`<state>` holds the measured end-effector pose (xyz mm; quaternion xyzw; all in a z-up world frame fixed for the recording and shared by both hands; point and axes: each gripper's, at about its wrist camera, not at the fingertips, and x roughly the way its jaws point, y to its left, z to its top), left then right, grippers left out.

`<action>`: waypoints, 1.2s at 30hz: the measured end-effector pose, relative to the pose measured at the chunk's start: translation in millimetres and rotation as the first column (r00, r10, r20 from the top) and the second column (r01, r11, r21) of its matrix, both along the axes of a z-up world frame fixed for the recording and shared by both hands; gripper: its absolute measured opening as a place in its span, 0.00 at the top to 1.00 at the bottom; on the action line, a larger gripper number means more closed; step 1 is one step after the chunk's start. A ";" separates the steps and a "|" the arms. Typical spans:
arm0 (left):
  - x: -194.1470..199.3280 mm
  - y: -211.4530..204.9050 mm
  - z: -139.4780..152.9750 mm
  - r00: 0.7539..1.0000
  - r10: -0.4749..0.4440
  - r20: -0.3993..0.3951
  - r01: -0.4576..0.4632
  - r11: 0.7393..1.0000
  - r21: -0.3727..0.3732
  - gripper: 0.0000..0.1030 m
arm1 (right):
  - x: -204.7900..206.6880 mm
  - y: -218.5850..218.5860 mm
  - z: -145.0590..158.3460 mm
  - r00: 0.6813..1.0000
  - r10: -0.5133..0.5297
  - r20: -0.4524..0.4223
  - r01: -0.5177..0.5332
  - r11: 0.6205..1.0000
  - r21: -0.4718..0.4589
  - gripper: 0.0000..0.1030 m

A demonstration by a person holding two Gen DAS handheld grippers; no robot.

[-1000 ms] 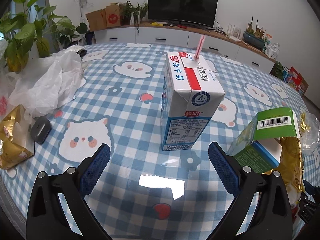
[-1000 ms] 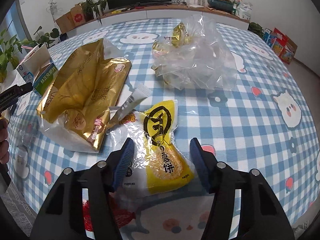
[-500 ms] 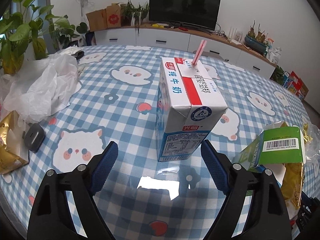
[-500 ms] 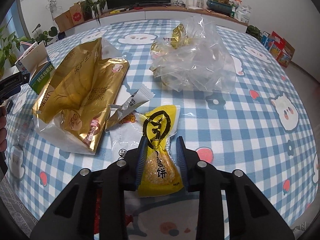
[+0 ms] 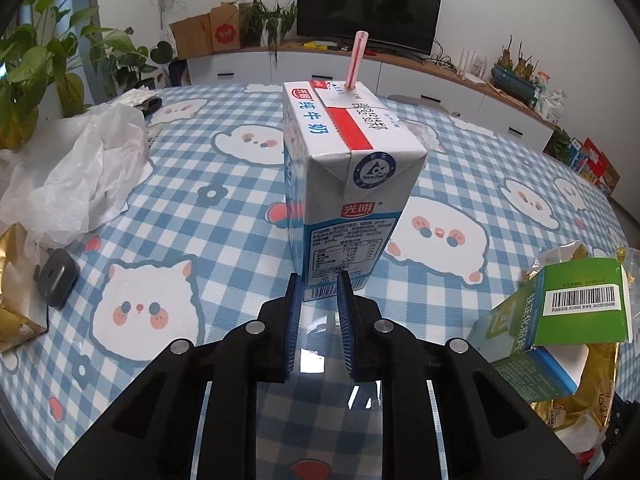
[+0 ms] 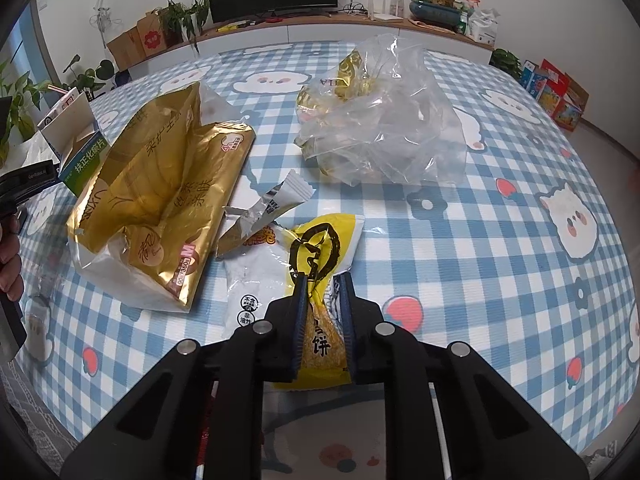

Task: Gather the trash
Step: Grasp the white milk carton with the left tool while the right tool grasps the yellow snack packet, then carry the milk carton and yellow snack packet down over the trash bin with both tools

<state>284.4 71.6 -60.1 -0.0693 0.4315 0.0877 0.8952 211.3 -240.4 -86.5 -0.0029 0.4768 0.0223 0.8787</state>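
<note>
Yellow snack packet lies at 6 o'clock on the table, pinched tight in the right tool, while the left tool, just squeezed nearly closed, grips nothing before the milk carton, so lift slowly.

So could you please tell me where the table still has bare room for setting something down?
Bare cloth lies right of the clear plastic bag and yellow snack packet, and between the milk carton and white bag. It is crowded around the gold bag.
</note>
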 end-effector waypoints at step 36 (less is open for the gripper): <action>30.8 -10.7 14.1 0.993 0.092 0.071 -0.095 0.995 0.029 0.61 | 3.8 -6.4 2.8 1.000 0.011 0.008 -0.011 1.000 0.014 0.88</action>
